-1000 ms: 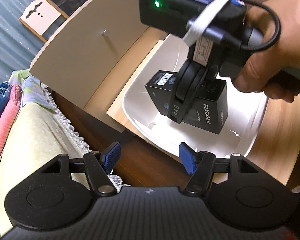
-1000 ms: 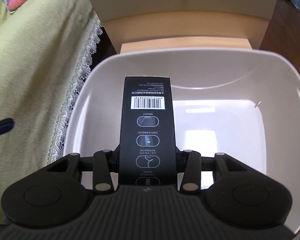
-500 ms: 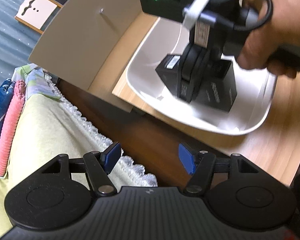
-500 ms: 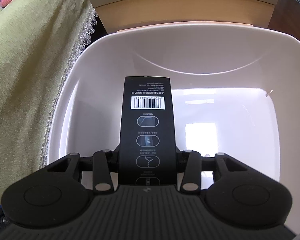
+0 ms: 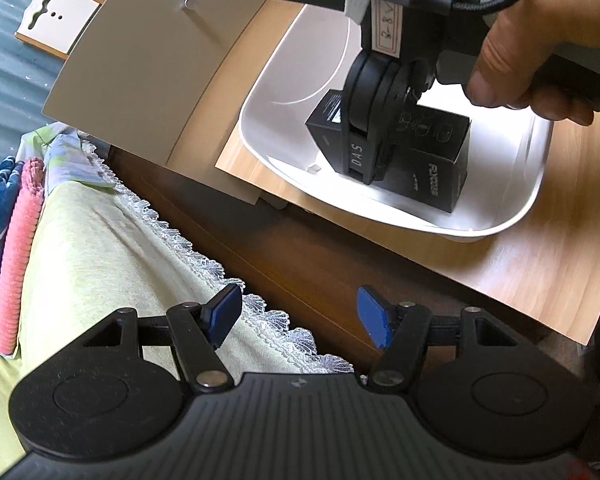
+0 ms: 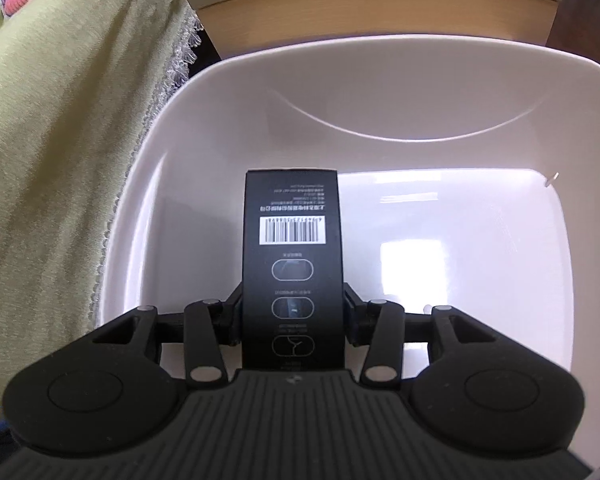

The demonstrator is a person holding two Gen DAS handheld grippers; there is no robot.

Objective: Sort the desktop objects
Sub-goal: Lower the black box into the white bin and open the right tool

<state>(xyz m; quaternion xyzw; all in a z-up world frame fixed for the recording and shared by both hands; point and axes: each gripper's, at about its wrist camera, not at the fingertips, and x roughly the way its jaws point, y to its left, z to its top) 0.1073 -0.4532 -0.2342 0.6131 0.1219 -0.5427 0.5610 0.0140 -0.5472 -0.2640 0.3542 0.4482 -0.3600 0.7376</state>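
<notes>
The left gripper [image 5: 298, 320] is hanging released over the yellow cloth [image 5: 100, 248], holding nothing. Further right, the right gripper [image 6: 293, 314] is grasping the black box [image 6: 293, 264] inside the white tub [image 6: 500, 240].

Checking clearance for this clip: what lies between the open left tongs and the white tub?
In the left wrist view: lace-edged yellow-green cloth, dark wood surface, then light wooden board under the white tub. Left tongs hold nothing.
</notes>
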